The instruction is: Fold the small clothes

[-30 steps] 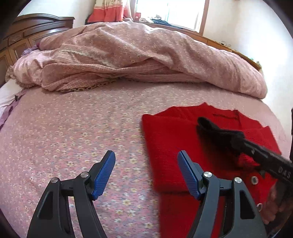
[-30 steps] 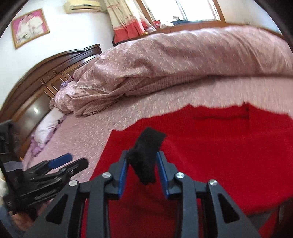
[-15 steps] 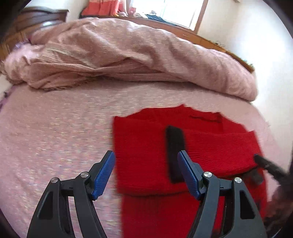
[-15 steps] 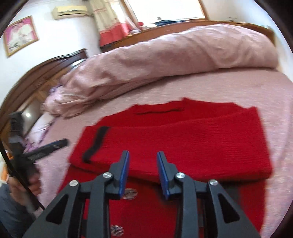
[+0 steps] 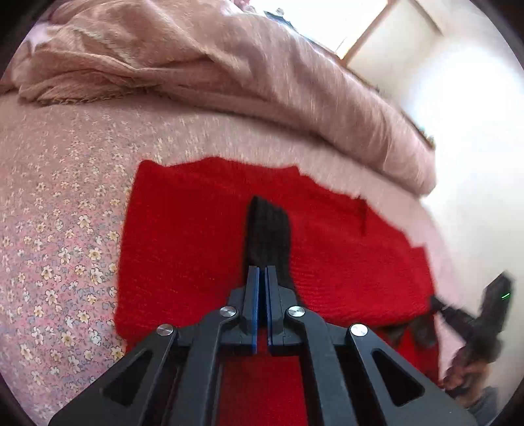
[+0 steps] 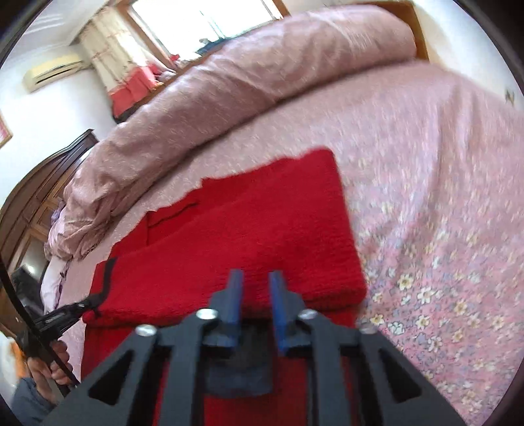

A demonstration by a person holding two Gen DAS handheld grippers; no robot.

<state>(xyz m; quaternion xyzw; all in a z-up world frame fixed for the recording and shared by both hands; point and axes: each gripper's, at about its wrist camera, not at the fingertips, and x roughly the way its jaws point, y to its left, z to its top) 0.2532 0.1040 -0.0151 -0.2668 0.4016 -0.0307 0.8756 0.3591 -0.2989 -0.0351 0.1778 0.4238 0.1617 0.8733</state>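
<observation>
Left wrist view looks across a bed covered with a pink flowered sheet, and a rumpled pink quilt is heaped along its far side. A wooden headboard shows at the left edge of the right wrist view, with a window and an air conditioner on the wall beyond.

A red sweater lies flat on the sheet in the middle of the bed, one part of it folded across the rest so that a thick doubled edge faces the cameras. A black cuff lies on top of the red knit, near the sweater's left end.

The left tool has its blue pads brought together, and the near end of the black cuff sits at their tips; the pads seem to pinch it, though the contact is hard to make out. The right tool hangs over the sweater's folded edge with its jaws parted and nothing between them.
</observation>
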